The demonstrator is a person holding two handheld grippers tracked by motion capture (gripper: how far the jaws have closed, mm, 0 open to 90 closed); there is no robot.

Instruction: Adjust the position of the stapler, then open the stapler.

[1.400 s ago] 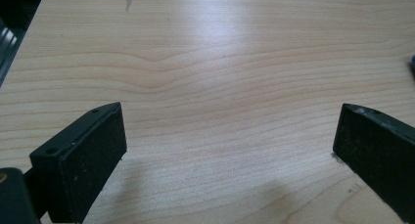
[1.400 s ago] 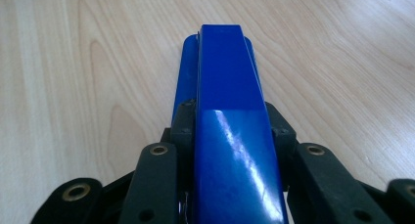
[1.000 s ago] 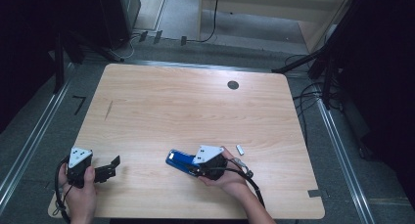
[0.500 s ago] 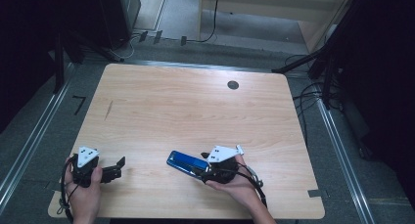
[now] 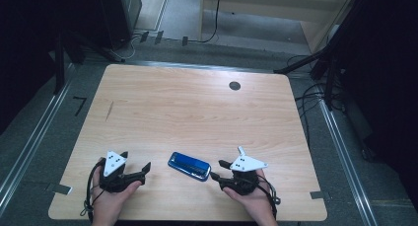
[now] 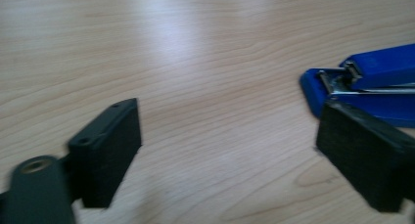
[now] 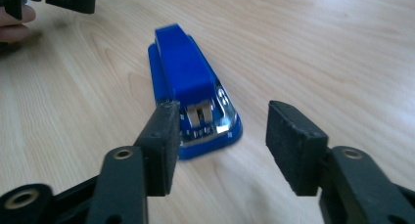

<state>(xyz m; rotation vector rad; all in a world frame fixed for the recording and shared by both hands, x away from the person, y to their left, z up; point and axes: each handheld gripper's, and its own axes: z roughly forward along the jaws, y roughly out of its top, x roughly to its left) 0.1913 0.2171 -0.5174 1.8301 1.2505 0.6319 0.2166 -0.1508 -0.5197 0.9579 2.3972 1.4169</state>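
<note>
Blue stapler (image 5: 189, 166) lying flat on table (image 5: 197, 112), between left tongs (image 5: 140, 170) and right tongs (image 5: 220, 170); both tongs gaping, jaws just closing somewhat, gripping nothing.

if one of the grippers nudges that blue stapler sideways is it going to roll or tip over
Probably neither. The blue stapler lies on its long flat base on the wooden table, so a push likely slides it. Its glossy plastic top may be slippery for the pads. It looks rigid, though the hinged top could flex if squeezed.

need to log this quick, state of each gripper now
left gripper: open, holding nothing
right gripper: open, stapler lies free in front of it
</note>
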